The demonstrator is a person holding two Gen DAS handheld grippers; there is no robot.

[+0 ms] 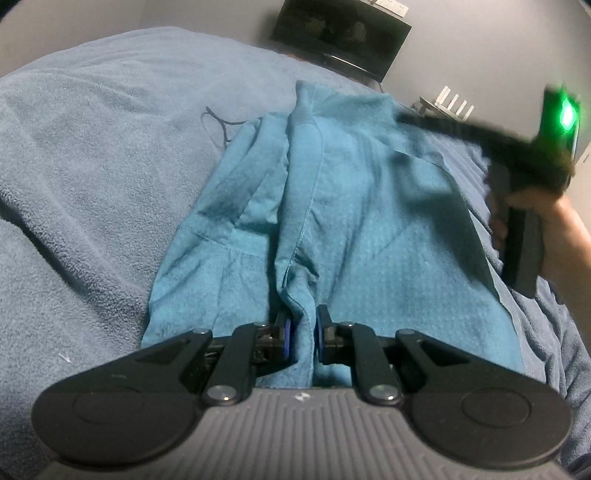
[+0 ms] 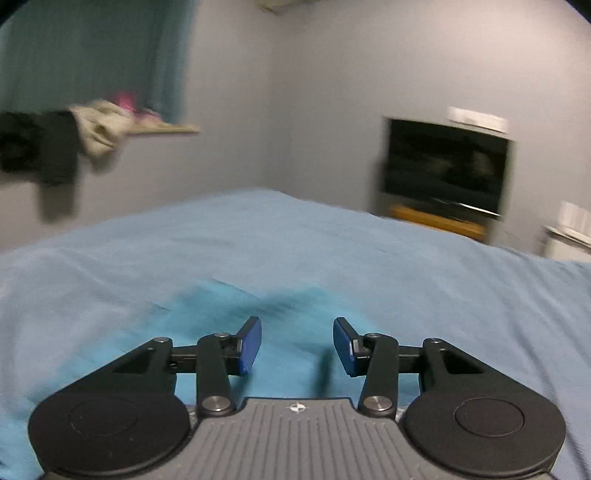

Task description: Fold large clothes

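We find the teal garment [image 1: 332, 206] lying lengthwise on the blue fleece blanket [image 1: 92, 166] that covers the bed, its near hem at the left gripper [image 1: 302, 332] and its far end pointing toward the dark screen [image 1: 340, 33] by the wall. We judge the fold to be at an early stage: the cloth is bunched into a raised ridge down its middle, one side panel is doubled loosely over the left side, and no flat, squared fold is visible. The left gripper has its fingers drawn narrow with a pinch of that central ridge between the blue pads [image 1: 286, 328], at the near edge. The right gripper [image 2: 297, 345] stands with its fingers wide apart and nothing between them; in the left wrist view it is held in the person's hand [image 1: 546, 221] above the garment's right edge, blurred. Its own view is also blurred, showing teal cloth beneath and open blanket beyond. As to edges, the right border of the garment lies flat and accessible, while the left border is crumpled. A thin dark cord [image 1: 218, 122] rests on the blanket just beside the upper left corner. The blanket offers ample room to the left and beyond for spreading, in our judgement.
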